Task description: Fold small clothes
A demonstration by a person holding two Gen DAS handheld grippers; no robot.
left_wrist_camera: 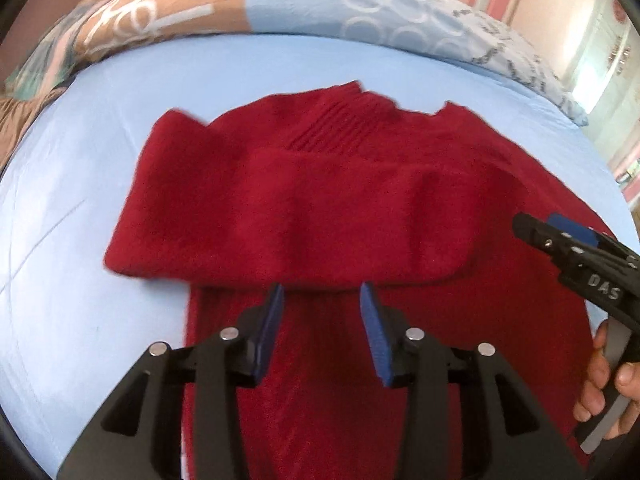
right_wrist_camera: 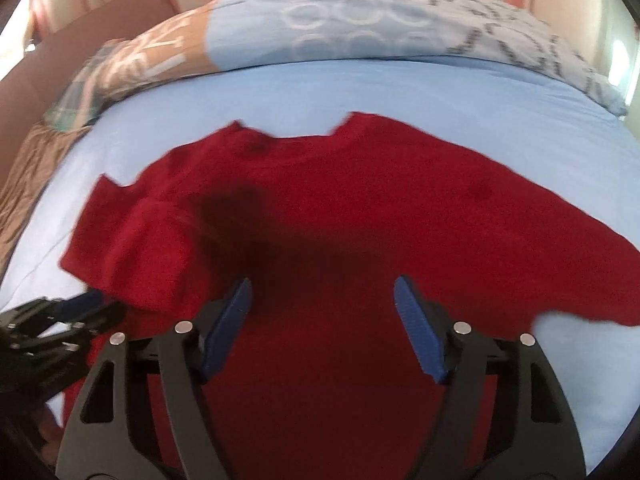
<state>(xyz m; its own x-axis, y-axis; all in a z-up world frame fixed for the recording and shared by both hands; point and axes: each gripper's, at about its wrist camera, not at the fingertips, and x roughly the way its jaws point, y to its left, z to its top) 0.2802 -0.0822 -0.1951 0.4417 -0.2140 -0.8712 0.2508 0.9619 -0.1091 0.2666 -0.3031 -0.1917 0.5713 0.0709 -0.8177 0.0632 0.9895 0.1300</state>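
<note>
Folding step: red sweater (left_wrist_camera: 328,208) lies on the light blue bed sheet (left_wrist_camera: 80,240), neck toward the patterned duvet (left_wrist_camera: 360,4); one sleeve is already laid across the chest, the other sleeve (right_wrist_camera: 560,248) still spreads out sideways.

Left gripper (left_wrist_camera: 322,332): fingers parted, nothing between the blue pads, no contact with the knit visible. It hangs over the sweater body, just short of the near edge of the folded sleeve.

Right gripper (right_wrist_camera: 324,328): fingers spread wider, nothing held. It hovers over the middle of the body, the unfolded sleeve off to its right.

Hand (left_wrist_camera: 604,384): seen at the frame edge in the left wrist view, wrapped on the right gripper's handle.

Risk 1: the folded sleeve is thick, loose knit. A left finger catching its near edge on the way down would probably drag it and undo the fold.

Risk 2: closing on the top layer only would likely lift the front panel and leave the back on the bed, giving a bunched, crooked fold.

Risk 3: the sheet is smooth, so a one-sided pull could slide the whole sweater rather than fold it.

Risk 4: both views are blurred, so exact finger height above the fabric cannot be told.
</note>
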